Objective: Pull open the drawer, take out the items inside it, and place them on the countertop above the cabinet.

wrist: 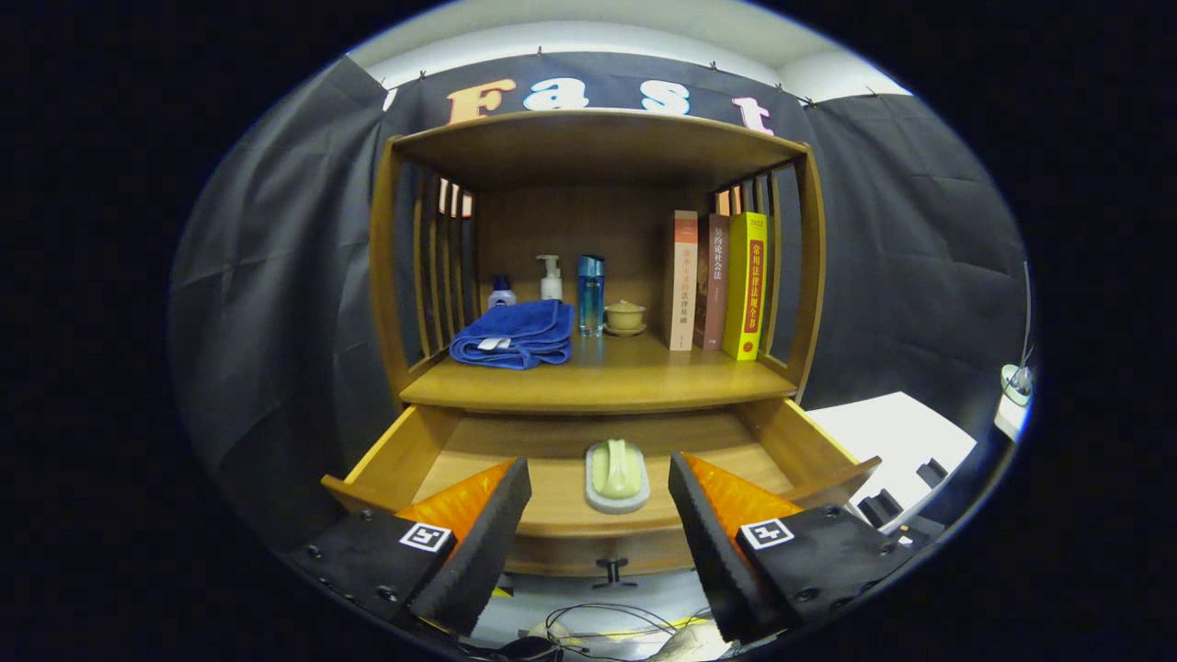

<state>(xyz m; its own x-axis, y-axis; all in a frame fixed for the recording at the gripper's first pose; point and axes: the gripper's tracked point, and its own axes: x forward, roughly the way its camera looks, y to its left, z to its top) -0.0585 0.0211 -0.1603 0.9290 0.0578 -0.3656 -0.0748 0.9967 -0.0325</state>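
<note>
Gripper (599,496) wide open, holding nothing, low center of frame w/ fingers over pulled-out drawer (405,455); soap dish (617,475) inside btwn them; countertop (625,375) above w/ blue towel (515,336), bottles, books.

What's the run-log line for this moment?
drawer: open | soap dish: inside, untouched | gripper: open, above drawer front | countertop: awaiting item

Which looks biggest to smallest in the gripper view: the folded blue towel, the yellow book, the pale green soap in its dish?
1. Folded blue towel.
2. Yellow book.
3. Pale green soap, though nearer the camera, between the open gripper's fingers.
</note>
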